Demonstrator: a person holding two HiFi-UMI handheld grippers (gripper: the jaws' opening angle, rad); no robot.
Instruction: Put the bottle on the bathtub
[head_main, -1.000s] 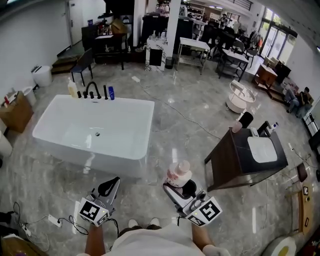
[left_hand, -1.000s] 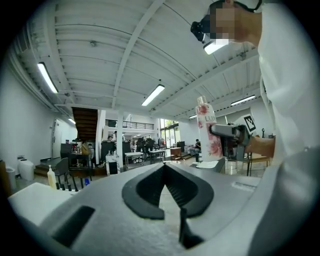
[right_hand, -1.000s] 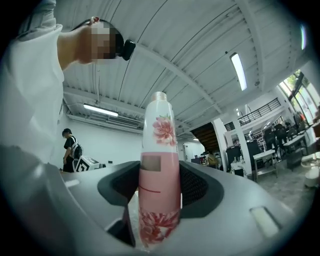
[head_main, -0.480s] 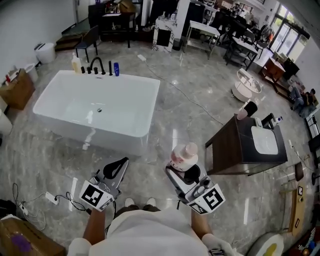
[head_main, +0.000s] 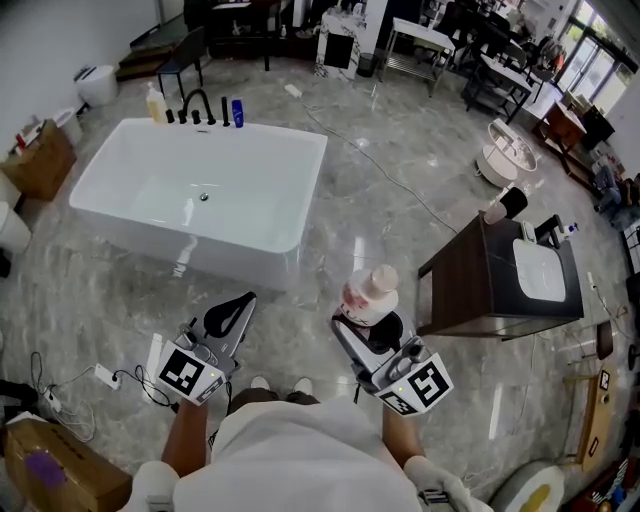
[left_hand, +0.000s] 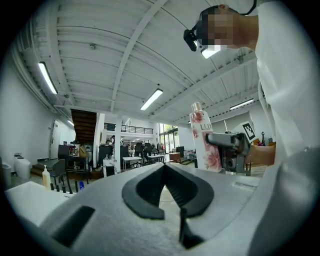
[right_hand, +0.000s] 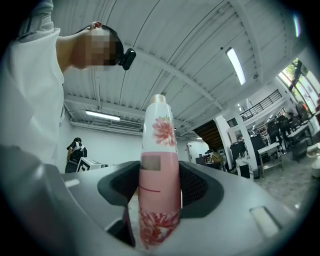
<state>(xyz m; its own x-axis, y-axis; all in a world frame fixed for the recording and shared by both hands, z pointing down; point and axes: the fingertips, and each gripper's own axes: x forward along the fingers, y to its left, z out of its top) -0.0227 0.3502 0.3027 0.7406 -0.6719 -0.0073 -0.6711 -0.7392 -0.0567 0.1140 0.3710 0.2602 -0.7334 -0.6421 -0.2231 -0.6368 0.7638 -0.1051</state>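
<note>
A pink and white flowered bottle (head_main: 368, 294) (right_hand: 159, 175) stands upright between the jaws of my right gripper (head_main: 372, 325), which is shut on it. It also shows in the left gripper view as a bottle (left_hand: 203, 142) held at the right. The white bathtub (head_main: 262, 243) lies ahead and to the left on the floor, well apart from both grippers. My left gripper (head_main: 228, 315) is shut with nothing in it; its jaws (left_hand: 164, 169) meet at the tip.
On the tub's far rim are a black faucet (head_main: 197, 105), a yellow bottle (head_main: 156, 103) and a blue bottle (head_main: 237, 113). A dark vanity with a white sink (head_main: 542, 275) stands to the right. A cardboard box (head_main: 40, 160) sits left of the tub, and a cable (head_main: 390, 180) crosses the marble floor.
The view has shifted: the bathtub and vanity sit slightly nearer and lower in the head view. Both grippers keep their places, the right one holding the bottle throughout.
</note>
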